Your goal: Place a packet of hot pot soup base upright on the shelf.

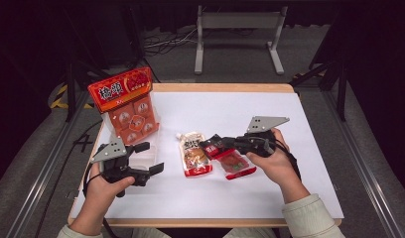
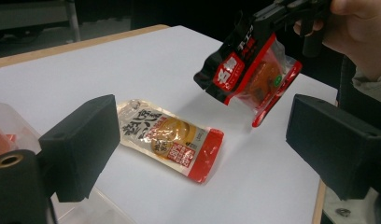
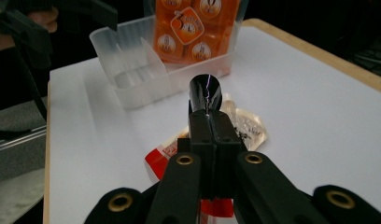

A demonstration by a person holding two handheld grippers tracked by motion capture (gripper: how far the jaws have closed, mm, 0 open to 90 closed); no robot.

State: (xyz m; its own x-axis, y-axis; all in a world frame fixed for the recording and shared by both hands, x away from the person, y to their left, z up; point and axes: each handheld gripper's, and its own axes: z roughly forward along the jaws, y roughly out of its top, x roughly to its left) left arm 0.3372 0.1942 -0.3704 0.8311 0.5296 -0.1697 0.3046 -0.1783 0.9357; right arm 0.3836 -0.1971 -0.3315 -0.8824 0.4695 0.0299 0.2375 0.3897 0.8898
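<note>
My right gripper (image 1: 214, 144) is shut on the black top edge of a black-and-red snack pouch (image 1: 233, 161), which hangs tilted above the white table (image 2: 248, 70). In the right gripper view the jaws (image 3: 206, 122) are pressed together with the pouch's black edge (image 3: 205, 91) sticking out past them. A second pouch (image 1: 194, 155), clear with a red end, lies flat on the table (image 2: 167, 136) just left of the held one. My left gripper (image 1: 150, 158) stands open over the table's left side, nothing between its jaws (image 2: 207, 123).
A clear plastic tray (image 1: 145, 156) sits at the table's left (image 3: 132, 74). A tall orange multi-pack (image 1: 131, 106) stands at its far end (image 3: 198, 28). The white sheet (image 1: 240, 114) covers most of the wooden tabletop. A metal stand (image 1: 237, 29) is on the floor behind.
</note>
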